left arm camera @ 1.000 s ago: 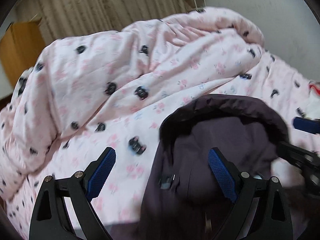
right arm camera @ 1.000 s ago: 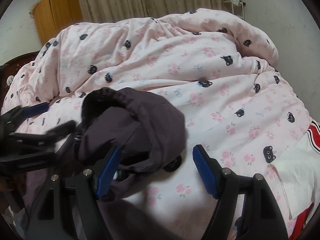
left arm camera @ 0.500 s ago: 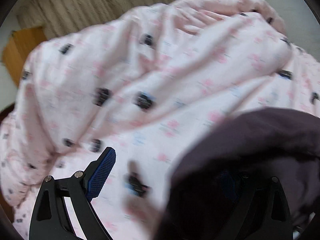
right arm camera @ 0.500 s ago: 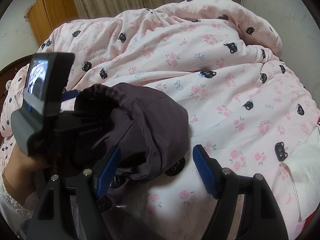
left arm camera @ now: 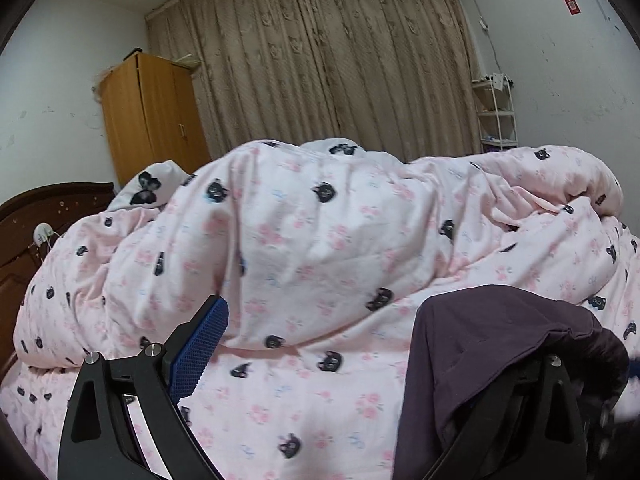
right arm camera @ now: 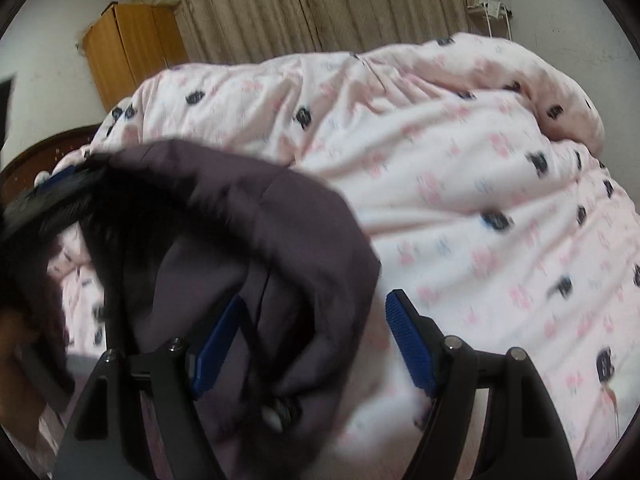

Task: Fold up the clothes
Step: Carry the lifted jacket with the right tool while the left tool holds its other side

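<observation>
- The dark purple garment [right arm camera: 256, 240] is bunched on the pink quilt [left arm camera: 320, 248] of the bed, not flat; its rounded hood-like rim arches up and faces the cameras, with a snap or button [right arm camera: 280, 412] low by the right tool.
- Right tool [right arm camera: 316, 344]: fingers spread wide; the left pad [right arm camera: 216, 344] is partly tucked behind a fold, the right pad [right arm camera: 408, 344] stands bare over the quilt; cloth sags between them, but they are not clamped on it.
- Left tool [left arm camera: 340, 360]: its left pad [left arm camera: 198, 350] is bare and well off the cloth; its right finger is draped under the garment [left arm camera: 500, 352], pad hidden; the span looks wide, so I judge it released, with the cloth merely hung on one finger.
- Step, as a judgement: arranging or lifting the garment so it can be spread, or turning a part over in a fold; blur in the right view leaves this unsettled.
- Next move calls for a real pinch on an edge by each tool, pulling apart to take out slack.
- Long axis: cannot tell from this heap; the visible part runs from the hood rim down toward the tools, the rest out of view below.
</observation>
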`<move>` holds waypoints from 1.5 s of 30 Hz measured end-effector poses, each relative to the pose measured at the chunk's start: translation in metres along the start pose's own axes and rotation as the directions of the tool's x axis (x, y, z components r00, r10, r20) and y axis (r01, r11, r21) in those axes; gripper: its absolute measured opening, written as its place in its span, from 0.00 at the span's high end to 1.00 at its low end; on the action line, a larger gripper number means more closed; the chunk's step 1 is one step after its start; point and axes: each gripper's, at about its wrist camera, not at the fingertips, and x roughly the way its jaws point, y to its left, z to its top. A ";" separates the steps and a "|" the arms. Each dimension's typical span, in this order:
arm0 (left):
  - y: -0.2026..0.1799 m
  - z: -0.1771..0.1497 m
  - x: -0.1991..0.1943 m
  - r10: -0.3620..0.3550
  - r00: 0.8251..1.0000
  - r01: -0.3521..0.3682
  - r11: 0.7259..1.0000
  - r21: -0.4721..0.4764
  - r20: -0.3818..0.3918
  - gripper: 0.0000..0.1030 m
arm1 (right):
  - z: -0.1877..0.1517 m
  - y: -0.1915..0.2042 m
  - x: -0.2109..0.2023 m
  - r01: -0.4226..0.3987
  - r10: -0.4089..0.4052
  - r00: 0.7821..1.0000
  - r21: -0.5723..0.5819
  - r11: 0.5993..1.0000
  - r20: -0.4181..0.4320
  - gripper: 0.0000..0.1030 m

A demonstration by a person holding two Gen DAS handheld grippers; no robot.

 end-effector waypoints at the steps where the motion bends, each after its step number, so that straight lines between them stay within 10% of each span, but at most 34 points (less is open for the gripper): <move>1: 0.003 -0.001 0.000 0.003 1.000 -0.003 1.000 -0.003 0.005 0.06 | 0.007 -0.001 0.003 0.009 -0.009 1.000 0.004 1.000 0.003 0.26; 8: 0.020 -0.008 0.000 0.024 1.000 -0.024 0.999 -0.042 0.012 0.05 | 0.028 -0.022 0.050 0.186 -0.184 0.974 -0.002 0.983 -0.129 0.25; 14: 0.013 -0.035 0.030 0.041 0.994 -0.040 0.999 0.014 -0.100 0.05 | 0.015 -0.025 0.082 0.178 -0.190 0.963 -0.080 0.981 -0.193 0.25; 22: 0.011 -0.044 0.057 0.052 0.983 -0.054 0.999 -0.005 -0.175 0.05 | 0.051 -0.001 0.060 0.267 -0.264 0.964 -0.153 0.952 0.037 0.26; 24: 0.012 -0.033 0.044 0.066 0.994 -0.068 0.997 -0.030 -0.087 0.05 | 0.060 0.010 0.039 0.332 -0.299 0.936 -0.179 0.926 0.188 0.24; 28: 0.006 -0.029 0.040 0.094 0.995 -0.095 0.995 -0.039 -0.023 0.01 | 0.064 0.028 0.002 0.472 -0.350 0.811 -0.172 0.865 0.469 0.07; 36: -0.016 -0.098 0.087 0.131 0.949 -0.085 0.982 0.170 -0.287 0.01 | 0.022 0.009 0.065 0.354 -0.338 0.935 -0.354 0.866 0.109 0.06; 45: -0.006 -0.106 0.071 0.123 0.935 -0.059 0.979 0.195 -0.333 0.01 | -0.026 -0.002 0.086 0.252 -0.329 0.938 -0.444 0.860 -0.105 0.07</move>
